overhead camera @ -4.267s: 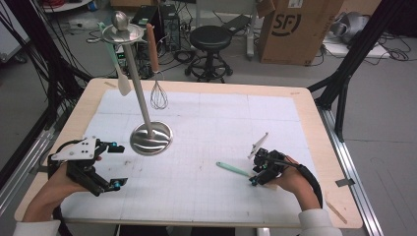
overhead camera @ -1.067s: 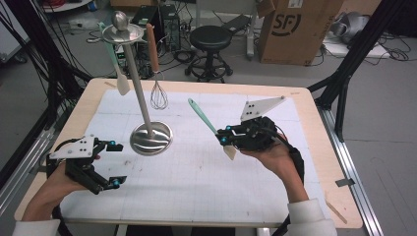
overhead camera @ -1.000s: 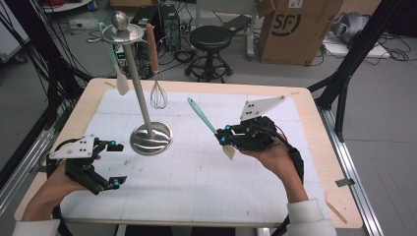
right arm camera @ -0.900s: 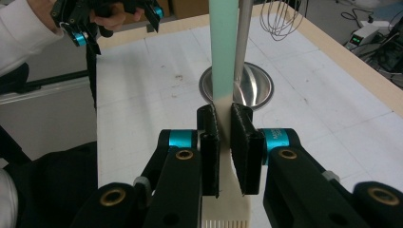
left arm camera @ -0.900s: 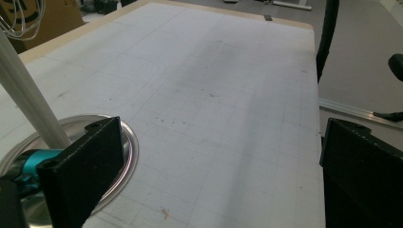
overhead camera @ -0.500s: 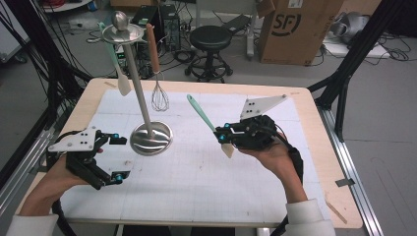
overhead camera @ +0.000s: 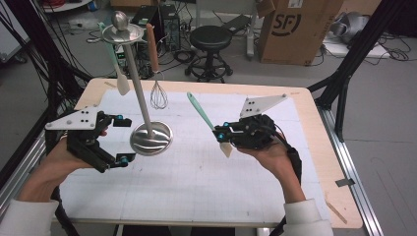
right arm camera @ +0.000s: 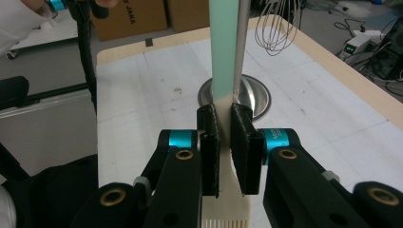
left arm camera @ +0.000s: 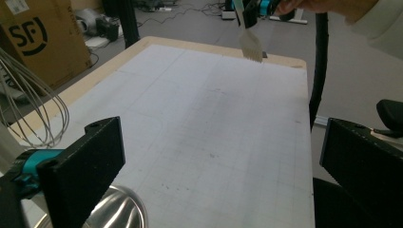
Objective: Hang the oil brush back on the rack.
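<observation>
While the mint-handled pastry brush (overhead camera: 206,120) sits clamped in the right gripper (overhead camera: 222,135), it is held in the air above the middle of the white grid mat (overhead camera: 206,187), handle slanting up and away toward the rack, pale bristles hanging at the low end. Right gripper view: both black pads pinch the brush at the neck, where the green handle (right arm camera: 222,47) meets the cream head, bristles just below the jaws.

Left gripper (overhead camera: 115,140): jaws wide apart, nothing between them, raised off the mat just beside the round steel base (overhead camera: 151,138) of the utensil stand (overhead camera: 134,73).

Likely aim: hang the brush on the stand's top disc, next to the spatula (overhead camera: 118,69) and the wire whisk (overhead camera: 158,93) already hanging there.

Risks, as judged:
- Grip is at the neck, far from the handle tip; the long free end may swing or pivot in the pads on contact with the disc.
- The stand's pole leans in the high view; a push from the handle tip could rock or tip the stand if the left gripper does not steady it.
- The handle may knock the whisk or spatula off their hooks on approach.
- Open left jaws closing on the pole too fast could shove the base sideways.
</observation>
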### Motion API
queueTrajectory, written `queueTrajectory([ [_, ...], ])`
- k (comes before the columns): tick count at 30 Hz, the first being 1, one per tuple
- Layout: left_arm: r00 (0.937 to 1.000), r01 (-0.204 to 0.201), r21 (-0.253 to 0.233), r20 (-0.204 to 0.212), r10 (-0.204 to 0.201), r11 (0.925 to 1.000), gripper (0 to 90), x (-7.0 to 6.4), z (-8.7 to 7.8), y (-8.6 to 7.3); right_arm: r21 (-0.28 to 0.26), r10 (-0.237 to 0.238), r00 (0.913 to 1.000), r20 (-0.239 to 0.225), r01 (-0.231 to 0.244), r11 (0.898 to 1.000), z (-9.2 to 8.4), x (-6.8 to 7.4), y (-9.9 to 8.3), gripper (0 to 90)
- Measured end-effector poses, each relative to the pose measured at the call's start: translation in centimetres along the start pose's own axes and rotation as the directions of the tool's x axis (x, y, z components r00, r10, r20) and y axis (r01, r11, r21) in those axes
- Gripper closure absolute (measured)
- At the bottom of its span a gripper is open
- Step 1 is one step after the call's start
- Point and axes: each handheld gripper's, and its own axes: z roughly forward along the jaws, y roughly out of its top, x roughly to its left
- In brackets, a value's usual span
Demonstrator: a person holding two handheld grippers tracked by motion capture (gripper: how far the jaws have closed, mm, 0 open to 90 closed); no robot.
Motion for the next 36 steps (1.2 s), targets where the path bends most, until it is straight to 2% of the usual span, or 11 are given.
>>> queueTrajectory([
  [5, 0.9998, -0.020, 0.012, 0.001, 0.020, 0.9997, 1.7, -0.3, 0.9, 1.8, -0.003, 0.009, 1.0000, -0.002, -0.009, 1.000, 0.5, 0.1, 0.3, 81.9],
  [10, 0.9997, -0.024, 0.012, 0.004, 0.024, 0.9996, 1.7, -0.5, 2.0, 3.4, -0.017, 0.011, 0.9997, -0.023, -0.011, 1.000, 1.1, 0.3, 0.6, 81.9],
  [15, 0.9997, -0.024, 0.009, 0.006, 0.024, 0.9997, 1.7, -0.6, 3.0, 4.5, -0.012, 0.006, 0.9997, -0.025, -0.006, 1.000, 1.7, 0.5, 0.8, 81.9],
  [18, 0.9994, -0.035, 0.018, 0.003, 0.035, 0.9992, 1.7, -0.7, 3.5, 5.0, -0.021, 0.006, 0.9997, -0.023, -0.006, 1.000, 1.9, 0.5, 0.9, 81.9],
  [23, 0.9999, -0.011, 0.004, -0.009, 0.011, 0.9999, 1.7, -0.6, 4.4, 5.6, -0.033, 0.007, 0.9996, -0.029, -0.008, 0.999, 2.2, 0.6, 1.1, 81.8],
  [32, 0.9999, -0.009, 0.006, -0.006, 0.009, 0.9999, 3.8, -0.6, 5.9, 6.4, -0.051, 0.019, 0.9993, -0.033, -0.021, 0.998, 2.5, 0.7, 1.2, 81.8],
  [36, 0.9999, -0.007, 0.008, -0.008, 0.007, 0.9999, 3.8, -0.6, 6.5, 6.8, -0.060, 0.007, 0.9996, -0.026, -0.008, 0.998, 2.8, 0.8, 1.4, 81.9],
])
